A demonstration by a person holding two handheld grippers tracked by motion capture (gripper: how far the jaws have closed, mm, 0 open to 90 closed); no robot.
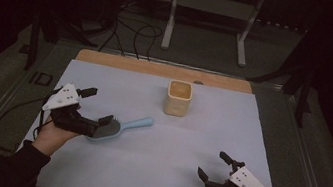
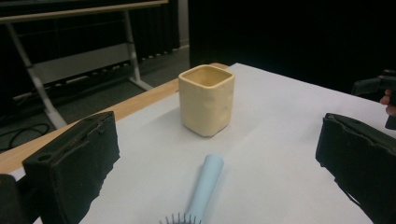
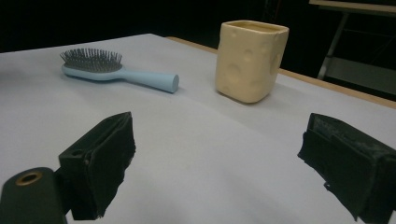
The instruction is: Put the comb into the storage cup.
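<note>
On the white tabletop (image 1: pixel 142 170): blue hairbrush (image 1: pixel 118 127), bristles up, untouched, between the left gripper's (image 1: pixel 96 107) spread jaws; cream cup (image 1: pixel 178 98) beyond. Right gripper (image 1: pixel 216 167) idle, jaws spread. Likely step: approach; next, closing squarely on the brush.

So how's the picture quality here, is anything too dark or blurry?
High view: dim, surroundings almost black, only the white sheet reads well. Left gripper view: the cup is sharp, the near jaws soft. Right gripper view: hairbrush and cup clear, with soft shadows and no glare.
</note>
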